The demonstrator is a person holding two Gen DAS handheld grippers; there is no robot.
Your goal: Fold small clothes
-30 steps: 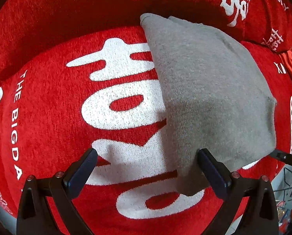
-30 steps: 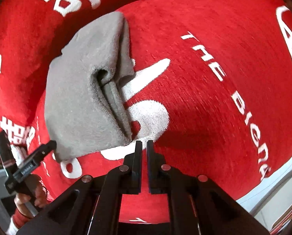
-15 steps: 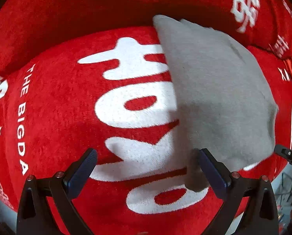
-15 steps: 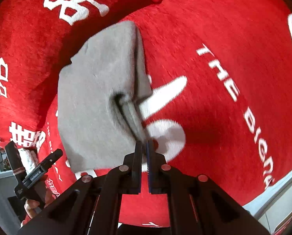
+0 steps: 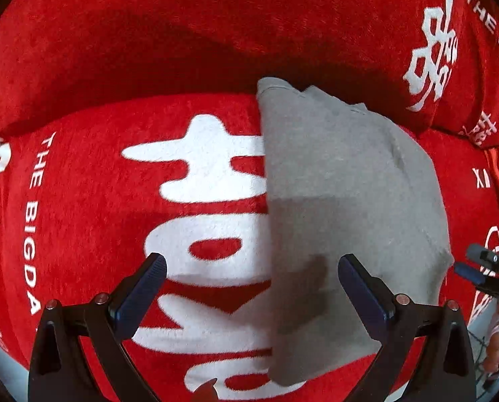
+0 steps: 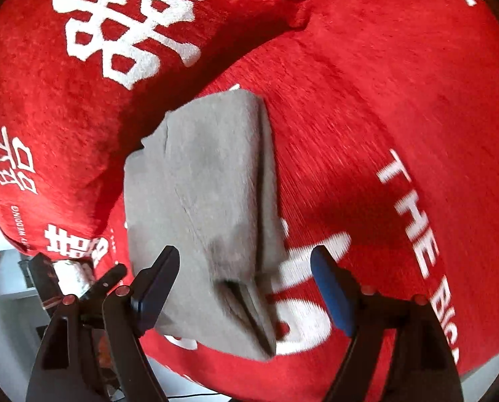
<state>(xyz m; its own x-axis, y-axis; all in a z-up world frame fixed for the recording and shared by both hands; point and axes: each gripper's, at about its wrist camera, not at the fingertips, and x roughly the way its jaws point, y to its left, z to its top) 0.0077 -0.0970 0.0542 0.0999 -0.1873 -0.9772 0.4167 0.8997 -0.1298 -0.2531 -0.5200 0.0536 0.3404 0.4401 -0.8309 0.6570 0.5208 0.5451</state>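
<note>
A folded grey garment (image 5: 343, 201) lies flat on a red plush sofa seat (image 5: 115, 201) with white lettering. It also shows in the right wrist view (image 6: 209, 194), with layered folded edges at its near right side. My left gripper (image 5: 253, 278) is open and empty, hovering over the garment's near left edge. My right gripper (image 6: 246, 274) is open and empty, its fingers standing either side of the garment's near folded corner. The other gripper's tip shows at the right edge of the left wrist view (image 5: 484, 268).
The red sofa backrest (image 5: 216, 26) rises just behind the garment. A red cushion with white characters (image 6: 122, 33) stands at the back left in the right wrist view. The seat's front edge and a pale floor (image 6: 1, 301) show low left.
My right gripper has opened from shut and let go of the garment's folded edge. The garment has settled flat. My left gripper stayed open and shifted slightly over the garment's edge.
</note>
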